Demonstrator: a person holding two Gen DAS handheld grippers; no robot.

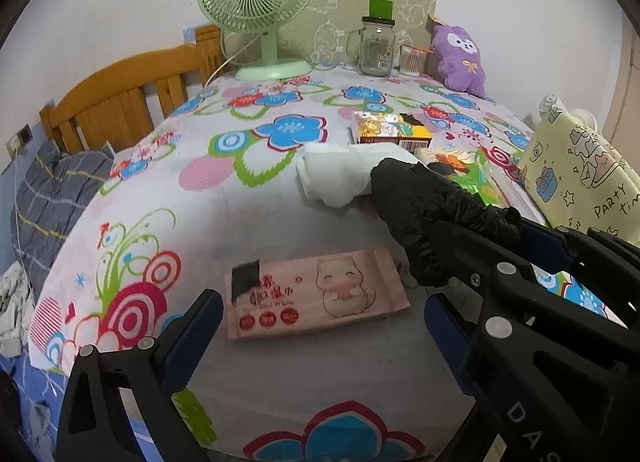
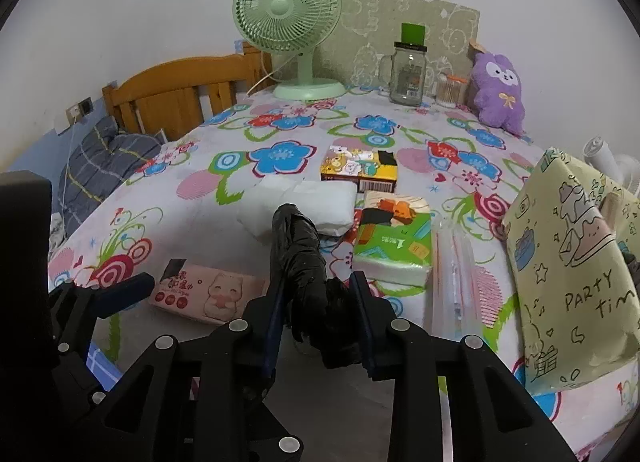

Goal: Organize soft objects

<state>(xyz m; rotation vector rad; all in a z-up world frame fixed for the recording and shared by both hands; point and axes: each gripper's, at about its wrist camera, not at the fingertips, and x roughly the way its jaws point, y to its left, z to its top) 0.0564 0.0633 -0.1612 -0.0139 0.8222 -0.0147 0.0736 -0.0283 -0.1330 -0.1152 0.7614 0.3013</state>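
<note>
Between the right gripper's (image 2: 320,314) clenched fingers, a black plastic roll (image 2: 298,250), tip toward the white pack (image 2: 304,202).

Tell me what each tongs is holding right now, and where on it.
The right tongs grip a black plastic roll at its near end. The left tongs are open and hold nothing.

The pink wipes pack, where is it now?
In both views the pink wipes pack lies flat near the table's front edge, left of the black roll, before the white cloth.

Yellow bag (image 2: 568,274) cut off (right edge); wipes pack (image 2: 208,294) label unreadable.
</note>
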